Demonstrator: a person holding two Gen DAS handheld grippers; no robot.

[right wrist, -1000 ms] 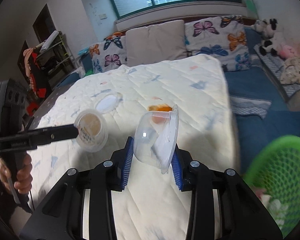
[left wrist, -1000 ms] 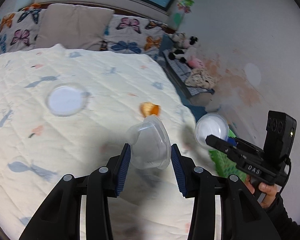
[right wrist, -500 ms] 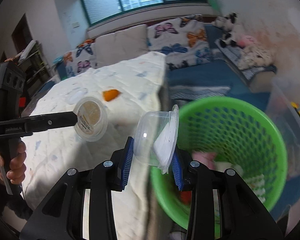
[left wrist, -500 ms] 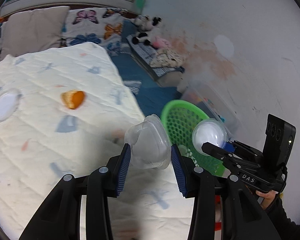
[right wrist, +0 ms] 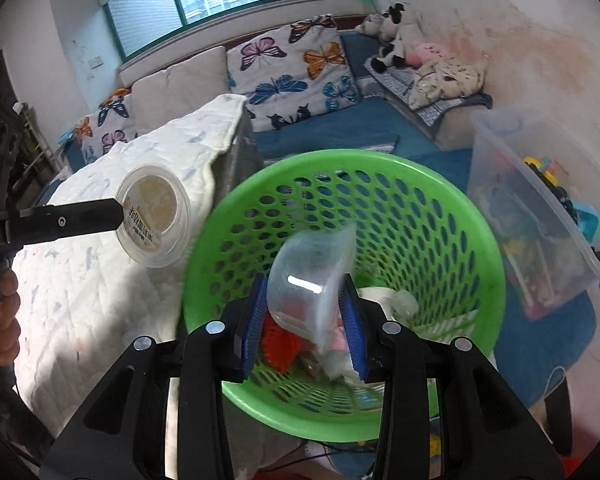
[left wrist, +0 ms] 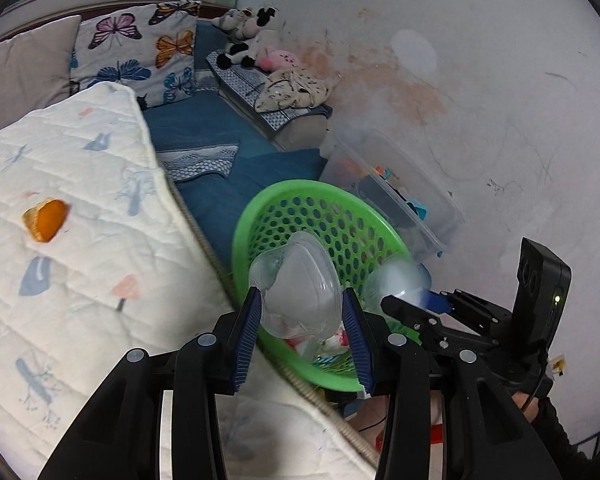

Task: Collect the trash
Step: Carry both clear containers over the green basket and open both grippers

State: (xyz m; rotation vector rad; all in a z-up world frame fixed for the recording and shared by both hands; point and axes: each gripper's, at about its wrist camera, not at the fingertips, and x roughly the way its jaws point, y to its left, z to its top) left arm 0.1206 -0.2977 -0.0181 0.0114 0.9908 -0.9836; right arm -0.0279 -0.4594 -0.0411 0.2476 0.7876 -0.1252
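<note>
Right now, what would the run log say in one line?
left claw: holds clear cup | right claw: holds clear tub over green basket

**Left wrist view: cup over basket edge**

Left gripper [left wrist: 302,320]: blue pads clamped on a clear plastic cup [left wrist: 300,284]. Behind it, green mesh basket [left wrist: 300,208] beside the quilted bed [left wrist: 80,280]. Orange peel [left wrist: 46,219] on quilt. Right gripper [left wrist: 404,304] at right, holding a blurred pale cup [left wrist: 398,280].

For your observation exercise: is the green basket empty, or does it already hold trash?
Not empty. In the right wrist view the green basket already holds crumpled white, red and pink scraps at its bottom, below the clear cup.
</note>
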